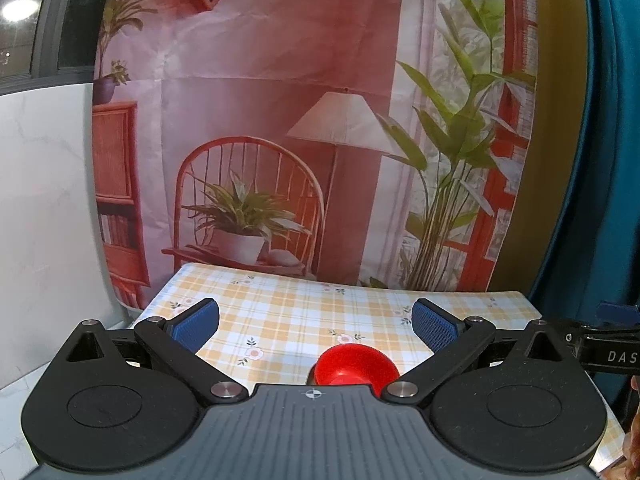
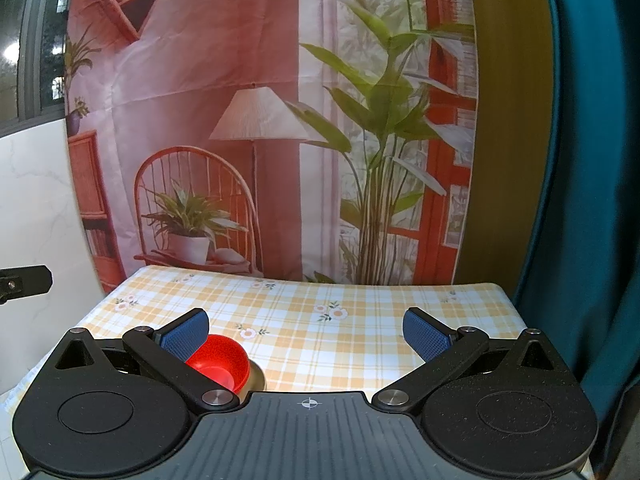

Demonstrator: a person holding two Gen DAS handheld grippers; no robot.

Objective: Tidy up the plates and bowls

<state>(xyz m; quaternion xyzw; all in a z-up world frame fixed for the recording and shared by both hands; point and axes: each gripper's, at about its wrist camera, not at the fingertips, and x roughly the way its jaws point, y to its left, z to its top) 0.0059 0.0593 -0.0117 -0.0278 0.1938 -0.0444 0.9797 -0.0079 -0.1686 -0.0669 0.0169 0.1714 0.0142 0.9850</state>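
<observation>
A red bowl (image 1: 354,364) sits on the checked tablecloth (image 1: 296,312), low in the left wrist view, partly hidden by the gripper body. In the right wrist view the red bowl (image 2: 220,364) rests in or on a metal dish (image 2: 256,378) whose rim shows beside it. My left gripper (image 1: 316,322) is open and empty, above and behind the bowl. My right gripper (image 2: 306,334) is open and empty, with its left finger (image 2: 186,336) in front of the bowl's left edge.
A printed backdrop (image 1: 280,120) hangs behind the table's far edge. A teal curtain (image 2: 592,160) hangs on the right. A white marble wall (image 1: 44,200) is on the left. The other gripper's black edge (image 1: 608,350) shows at the right of the left wrist view.
</observation>
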